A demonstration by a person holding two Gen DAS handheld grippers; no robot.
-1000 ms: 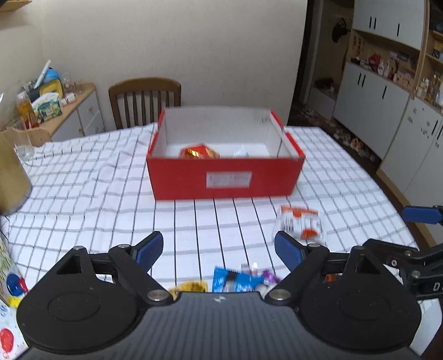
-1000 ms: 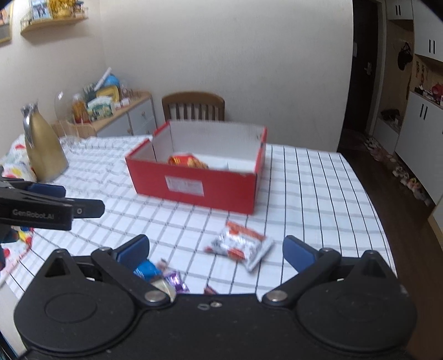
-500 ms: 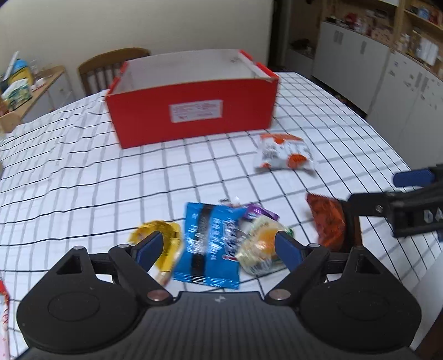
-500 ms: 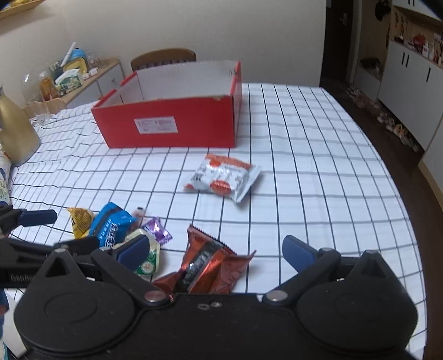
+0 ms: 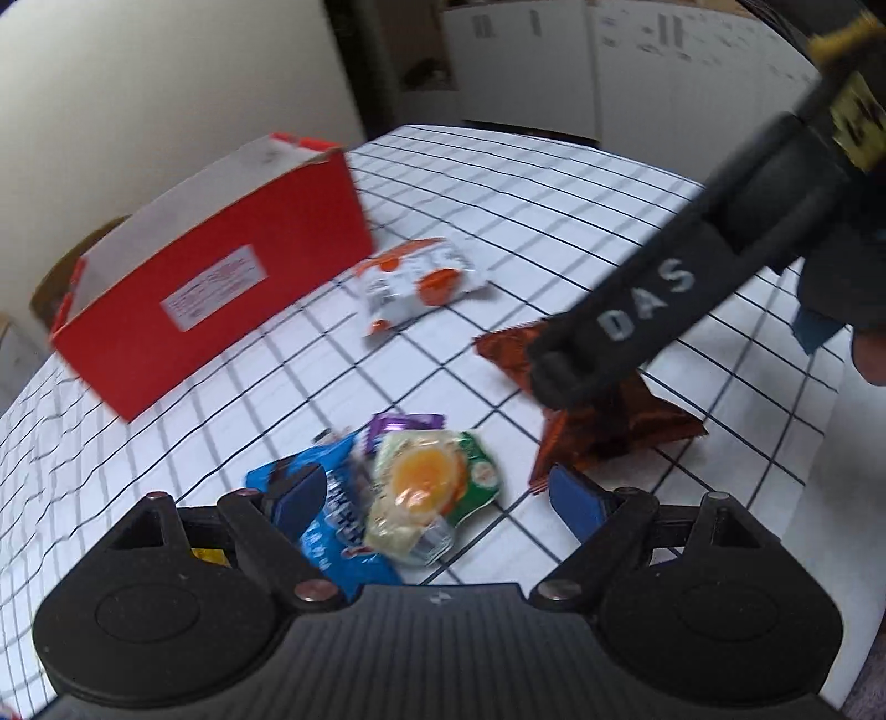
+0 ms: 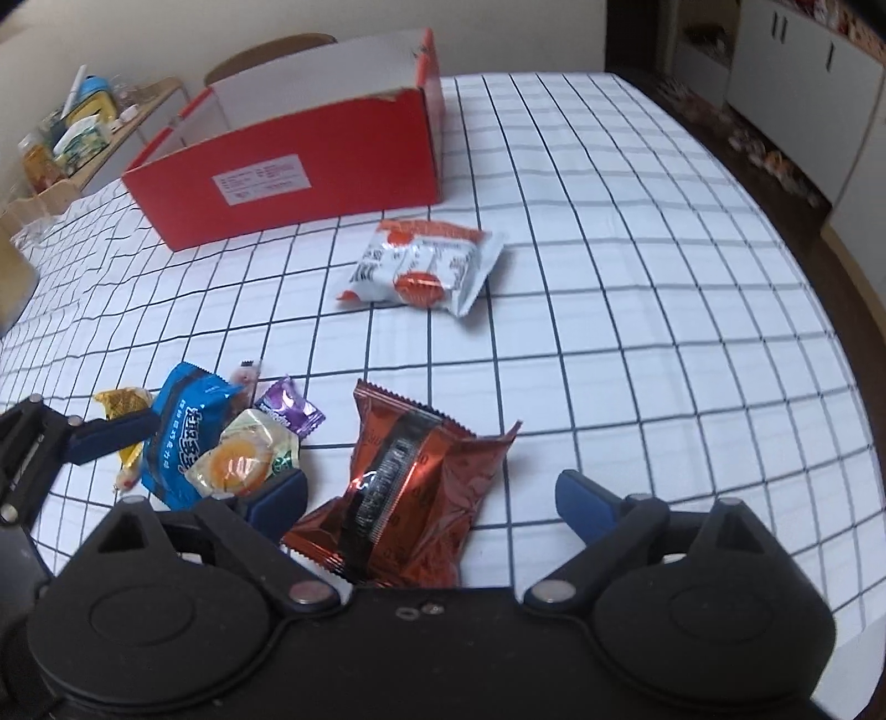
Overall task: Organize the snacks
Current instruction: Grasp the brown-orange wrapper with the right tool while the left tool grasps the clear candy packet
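Note:
Loose snacks lie on the checked cloth in front of a red box [image 6: 288, 166]. My right gripper [image 6: 432, 495] hovers low over a red-brown foil packet [image 6: 421, 471]. Its jaws are closing with the packet between them, pads clear of it. My left gripper [image 5: 437, 495] stands open over a clear packet with an orange centre [image 5: 426, 482] and a blue packet [image 5: 332, 515]. One left finger [image 6: 111, 437] shows beside a yellow sweet [image 6: 119, 401]. A purple sweet [image 6: 288, 410] and a white-and-orange packet [image 6: 426, 266] lie further out.
A wooden chair [image 6: 271, 50] stands behind the box. A sideboard with clutter [image 6: 83, 127] is at far left, white cabinets [image 6: 803, 83] at far right. The table's edge curves down the right side, with checked cloth [image 6: 637, 249] between it and the snacks.
Both grippers have sunk toward the snack pile and tilted downward. The left view has rolled. The right jaws have narrowed a little. The inside of the box has dropped from sight.

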